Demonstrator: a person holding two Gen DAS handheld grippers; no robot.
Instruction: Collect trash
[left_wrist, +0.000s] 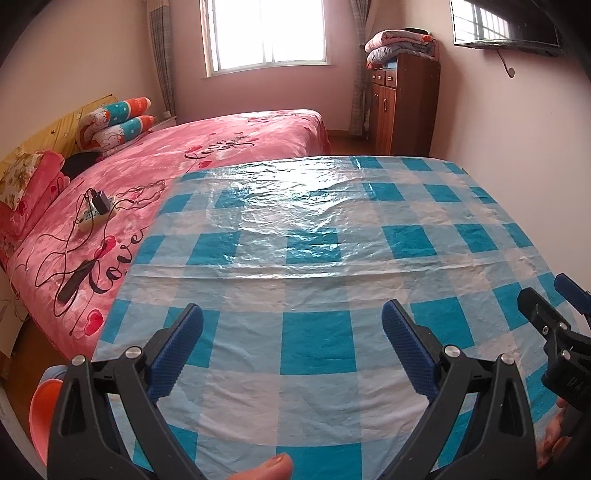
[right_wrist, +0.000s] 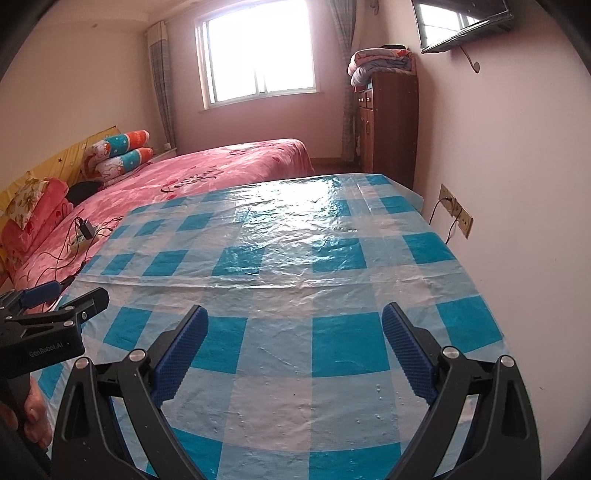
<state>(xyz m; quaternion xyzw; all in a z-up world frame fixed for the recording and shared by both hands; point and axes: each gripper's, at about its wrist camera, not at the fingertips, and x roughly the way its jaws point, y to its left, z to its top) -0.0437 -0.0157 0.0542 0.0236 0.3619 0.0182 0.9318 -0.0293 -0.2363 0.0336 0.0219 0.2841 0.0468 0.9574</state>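
Note:
A table with a blue and white checked plastic cloth (left_wrist: 317, 258) fills both views; it also shows in the right wrist view (right_wrist: 295, 266). No trash shows on it. My left gripper (left_wrist: 291, 317) is open and empty above the near part of the cloth. My right gripper (right_wrist: 294, 317) is open and empty too, beside it on the right. The right gripper shows at the right edge of the left wrist view (left_wrist: 546, 306). The left gripper shows at the left edge of the right wrist view (right_wrist: 62, 299).
A bed with a pink blanket (left_wrist: 177, 162) stands left of the table, with a power strip and cables (left_wrist: 94, 212) on it. A wooden cabinet (left_wrist: 402, 103) stands at the far wall. An orange bin (left_wrist: 40, 410) sits low left. A wall socket (right_wrist: 456, 214) is on the right.

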